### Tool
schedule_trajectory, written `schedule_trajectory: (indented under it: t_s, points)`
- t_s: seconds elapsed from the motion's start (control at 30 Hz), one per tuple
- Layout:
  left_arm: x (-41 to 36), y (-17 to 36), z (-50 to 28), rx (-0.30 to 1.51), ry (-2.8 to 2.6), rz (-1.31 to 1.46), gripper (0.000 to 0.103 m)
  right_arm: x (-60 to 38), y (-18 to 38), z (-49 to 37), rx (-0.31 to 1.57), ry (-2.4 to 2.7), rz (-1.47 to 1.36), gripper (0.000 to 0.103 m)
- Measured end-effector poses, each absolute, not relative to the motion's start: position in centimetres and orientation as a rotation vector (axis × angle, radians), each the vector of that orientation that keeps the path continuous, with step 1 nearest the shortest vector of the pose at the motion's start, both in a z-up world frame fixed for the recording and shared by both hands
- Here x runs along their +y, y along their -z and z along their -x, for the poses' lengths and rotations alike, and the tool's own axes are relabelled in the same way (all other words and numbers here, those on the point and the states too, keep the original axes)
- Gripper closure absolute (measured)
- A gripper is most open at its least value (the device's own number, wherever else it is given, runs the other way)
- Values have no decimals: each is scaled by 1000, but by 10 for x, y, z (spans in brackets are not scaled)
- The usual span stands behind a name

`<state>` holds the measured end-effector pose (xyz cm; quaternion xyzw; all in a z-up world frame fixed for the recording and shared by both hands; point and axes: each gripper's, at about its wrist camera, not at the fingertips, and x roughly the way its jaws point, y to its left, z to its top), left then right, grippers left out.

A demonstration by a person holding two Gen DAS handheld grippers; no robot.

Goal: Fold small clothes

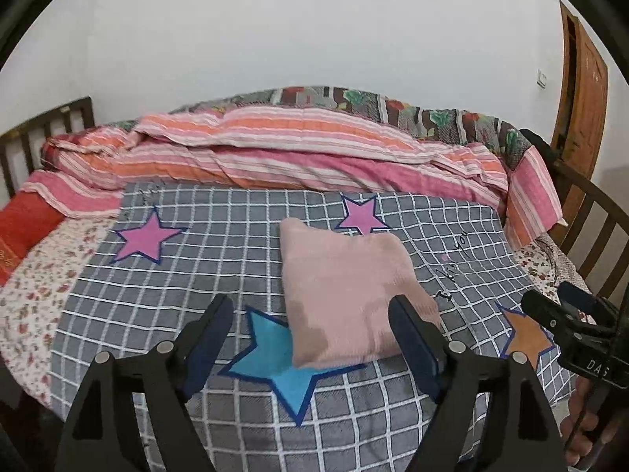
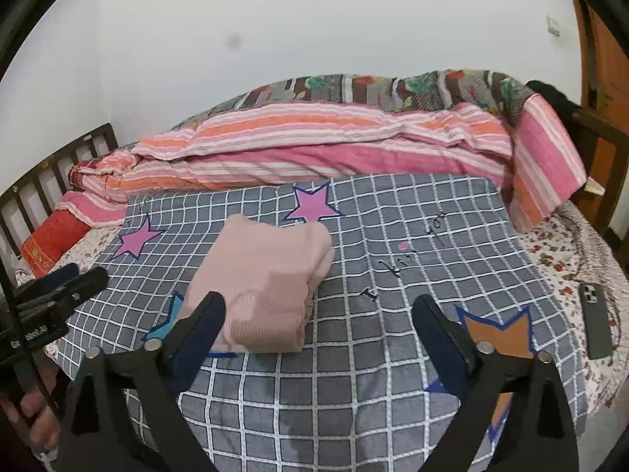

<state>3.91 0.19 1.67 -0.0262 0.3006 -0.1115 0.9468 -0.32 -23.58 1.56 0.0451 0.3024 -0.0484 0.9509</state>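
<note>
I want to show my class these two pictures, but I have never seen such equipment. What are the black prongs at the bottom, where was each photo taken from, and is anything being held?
The prongs are handheld two-finger tools, one per hand, each carrying a wide-angle camera looking along its fingers. One picture is from the left gripper, the other from the right gripper. On the grey checked star-patterned blanket lies a folded pale pink knitted garment. Both grippers are open and hold nothing.

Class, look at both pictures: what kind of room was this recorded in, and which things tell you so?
Most likely a bedroom at home: a bed with a slatted wooden headboard, a rolled striped quilt against the wall, and a floral sheet beneath the checked blanket.
</note>
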Motion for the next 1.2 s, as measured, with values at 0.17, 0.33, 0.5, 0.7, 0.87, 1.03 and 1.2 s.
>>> schedule_trajectory:
  t_s: [0.17,0.33,0.5,0.7,0.87,1.03,1.2]
  points:
    - [8,-25,-21,603,216,56,22,-235,-19,18,619,117,-77,3]
    - [7,-28,-12,594,208,47,22,-234,-21,30,615,123,-71,3]
    - [6,-27,-9,594,208,48,22,-234,-23,33,612,127,-75,3]
    - [5,-27,-8,598,211,48,22,-238,-23,35,611,132,-91,3]
    - [3,-27,-7,597,210,38,22,-239,-22,34,613,136,-98,3]
    - [2,-28,-7,597,210,37,22,-240,-23,35,607,138,-103,3]
    - [3,-28,-7,597,211,37,22,-240,-23,36,605,139,-101,3]
